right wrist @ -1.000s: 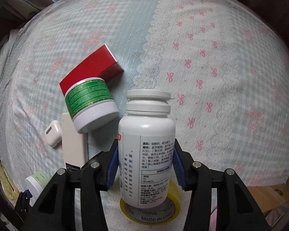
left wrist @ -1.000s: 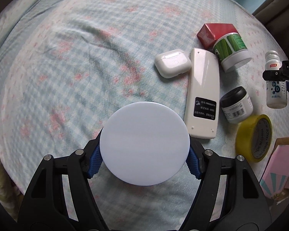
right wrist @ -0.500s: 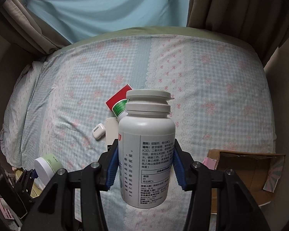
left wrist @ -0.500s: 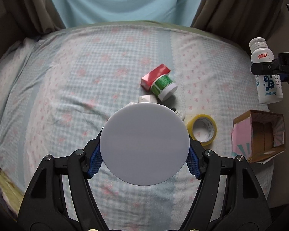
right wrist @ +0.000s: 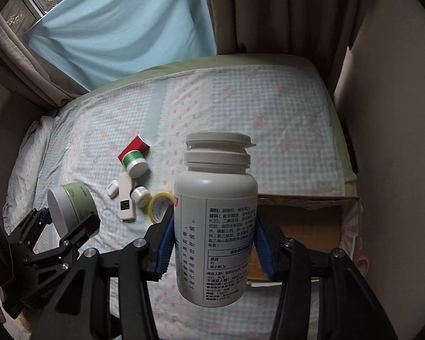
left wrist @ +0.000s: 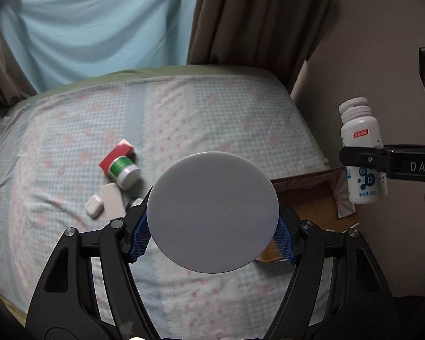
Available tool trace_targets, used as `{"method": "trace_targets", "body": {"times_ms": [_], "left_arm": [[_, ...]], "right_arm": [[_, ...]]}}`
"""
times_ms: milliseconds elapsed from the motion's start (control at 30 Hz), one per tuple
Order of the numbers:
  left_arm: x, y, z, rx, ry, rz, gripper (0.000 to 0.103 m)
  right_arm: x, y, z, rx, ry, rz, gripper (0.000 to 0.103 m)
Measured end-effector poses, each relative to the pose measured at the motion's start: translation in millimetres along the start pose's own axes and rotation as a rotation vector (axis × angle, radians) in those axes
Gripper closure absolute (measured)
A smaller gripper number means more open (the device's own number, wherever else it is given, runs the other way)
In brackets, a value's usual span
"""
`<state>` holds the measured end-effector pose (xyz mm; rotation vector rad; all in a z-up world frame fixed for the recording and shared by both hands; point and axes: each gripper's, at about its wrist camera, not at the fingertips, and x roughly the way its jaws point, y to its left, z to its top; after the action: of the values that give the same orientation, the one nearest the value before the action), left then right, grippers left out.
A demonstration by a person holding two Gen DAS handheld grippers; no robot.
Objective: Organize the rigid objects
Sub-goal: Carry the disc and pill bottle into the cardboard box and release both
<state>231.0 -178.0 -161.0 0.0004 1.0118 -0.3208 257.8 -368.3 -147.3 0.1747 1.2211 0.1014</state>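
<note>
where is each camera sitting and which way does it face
Left wrist: rides the left gripper, facing across the bed toward the curtains; its fingers clamp a jar.
Right wrist: rides the right gripper, facing likewise; its fingers clamp a bottle.
Shared: bed, box, red carton, each other's gripper.

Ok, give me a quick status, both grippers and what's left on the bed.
Left gripper shut on green-label jar, right gripper shut on white pill bottle, both aloft. Cardboard box open below. Five items still on bed. Nothing blocking.
</note>
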Motion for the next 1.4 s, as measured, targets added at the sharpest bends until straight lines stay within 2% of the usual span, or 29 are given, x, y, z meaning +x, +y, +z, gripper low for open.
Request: {"method": "trace_targets", "body": {"times_ms": [233, 400, 567, 733, 833, 1033, 1267, 1367, 1400], "left_arm": [[50.5, -95.1, -1.1, 0.028, 0.079, -0.069, 0.035], [89.9, -143.8, -7.6, 0.063, 0.159, -0.063, 0.035], [125.1, -176.4, -16.2, 0.099, 0.223, -0.050, 0.035], [170.6, -189.5, -30.6, 0.101, 0.303, -0.035, 0.035], [200.9, -194.3, -43.0, 0.135, 0.346, -0.010, 0.035], [259.1, -186.9, -64.9, 0.139, 0.442, 0.005, 0.035], [279.5, -179.0, -71.4, 0.179, 0.461, -0.001, 0.035], [280.9, -175.5, -72.0, 0.166, 0.480, -0.004, 0.033], [278.1, -174.8, -71.6, 0.159, 0.469, -0.006, 0.021]], "right_arm": [[8.0, -95.4, -19.7, 0.014, 0.056, -0.062, 0.057], [25.9, -143.3, -33.1, 0.040, 0.084, -0.066, 0.057], [53.7, -175.0, -49.7, 0.081, 0.131, -0.045, 0.057], [93.0, -190.1, -63.5, 0.108, 0.185, -0.026, 0.057], [117.3, -193.1, -68.5, 0.082, 0.210, -0.032, 0.057], [164.7, -203.7, -72.0, 0.029, 0.262, -0.055, 0.057], [184.6, -204.7, -71.8, 0.004, 0.296, -0.054, 0.057], [184.8, -204.2, -70.4, 0.008, 0.306, -0.036, 0.057], [185.6, -203.4, -70.2, 0.002, 0.311, -0.036, 0.057]]}}
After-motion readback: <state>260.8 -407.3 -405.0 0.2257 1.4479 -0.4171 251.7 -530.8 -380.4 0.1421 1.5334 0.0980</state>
